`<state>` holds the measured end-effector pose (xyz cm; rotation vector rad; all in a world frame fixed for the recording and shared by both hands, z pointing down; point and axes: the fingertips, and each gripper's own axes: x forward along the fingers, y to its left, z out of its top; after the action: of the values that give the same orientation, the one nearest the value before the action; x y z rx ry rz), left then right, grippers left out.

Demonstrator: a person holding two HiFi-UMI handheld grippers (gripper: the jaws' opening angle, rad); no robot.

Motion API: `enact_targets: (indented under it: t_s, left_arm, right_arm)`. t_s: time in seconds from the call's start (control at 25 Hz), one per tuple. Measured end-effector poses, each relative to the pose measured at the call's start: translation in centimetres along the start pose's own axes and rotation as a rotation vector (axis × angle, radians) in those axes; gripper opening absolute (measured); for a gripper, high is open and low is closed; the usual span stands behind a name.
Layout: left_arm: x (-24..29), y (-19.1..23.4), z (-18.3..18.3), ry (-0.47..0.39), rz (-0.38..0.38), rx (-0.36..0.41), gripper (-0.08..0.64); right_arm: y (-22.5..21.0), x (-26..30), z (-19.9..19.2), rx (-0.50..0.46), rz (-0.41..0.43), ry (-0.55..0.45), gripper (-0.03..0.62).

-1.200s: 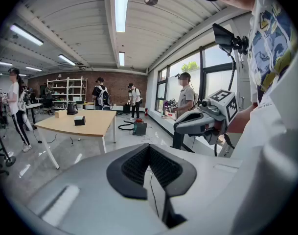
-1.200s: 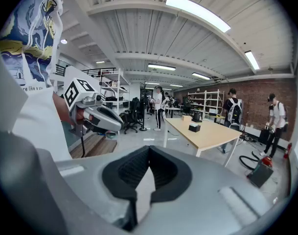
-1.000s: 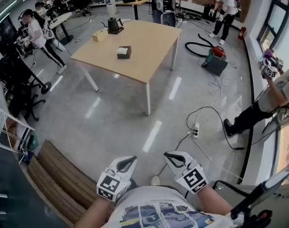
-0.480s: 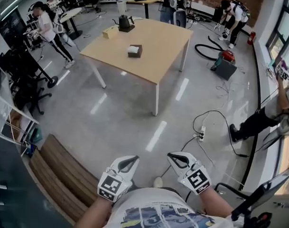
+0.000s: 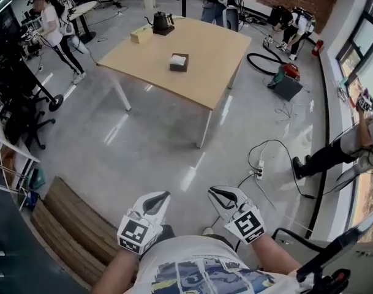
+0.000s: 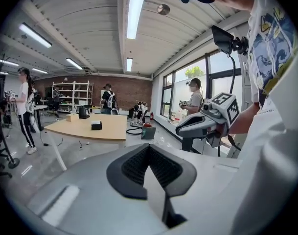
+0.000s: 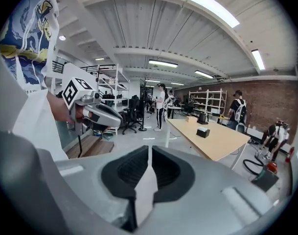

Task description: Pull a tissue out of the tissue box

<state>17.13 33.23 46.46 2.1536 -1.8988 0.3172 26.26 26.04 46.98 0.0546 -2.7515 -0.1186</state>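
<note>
The dark tissue box (image 5: 178, 62) with a white tissue on top stands near the middle of a light wooden table (image 5: 210, 72), far ahead across the floor. My left gripper (image 5: 158, 196) and right gripper (image 5: 215, 192) are held low, close to my body, side by side and pointing toward the table. Both are shut with nothing between their jaws. In the left gripper view the box (image 6: 96, 125) is small and distant beyond the closed left gripper (image 6: 149, 148). In the right gripper view the box (image 7: 203, 132) sits on the table beyond the closed right gripper (image 7: 149, 151).
A black kettle (image 5: 160, 22) and a yellow box (image 5: 141, 34) stand at the table's far end. Cables and a power strip (image 5: 258, 167) lie on the floor to the right, near a vacuum cleaner (image 5: 284, 72). A wooden bench (image 5: 64, 225) is at left. Several people stand around.
The table and tissue box sit a little lower and larger in the head view, so I have come closer. Both grippers stay shut and keep their place by my body.
</note>
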Motion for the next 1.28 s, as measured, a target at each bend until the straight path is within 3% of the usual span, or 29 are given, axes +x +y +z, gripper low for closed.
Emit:
enact_targets:
  t_s: [0.32,0.6,0.84,1.28]
  left_arm:
    - [-3.1,11.4,-0.5,0.028,-0.064,0.041,0.002]
    - [-0.2,17.7,1.3,-0.017,-0.092,0.072,0.002]
    - [6.1,22.8,3.0,-0.001,-0.093,0.102,0.002]
    - [21.3,31.7,8.4,0.073,-0.076,0.18,0.035]
  right_arm:
    - [1.8,10.2,5.8,0.005,-0.076,0.017,0.012]
    - [0.7,16.9,9.1,-0.003,-0.077,0.003,0.012]
    - [-6.5,21.2,9.2,0.048,-0.094,-0.013,0.012]
    - [-24.2,27.6,10.6,-0.013,-0.103,-0.02,0.015]
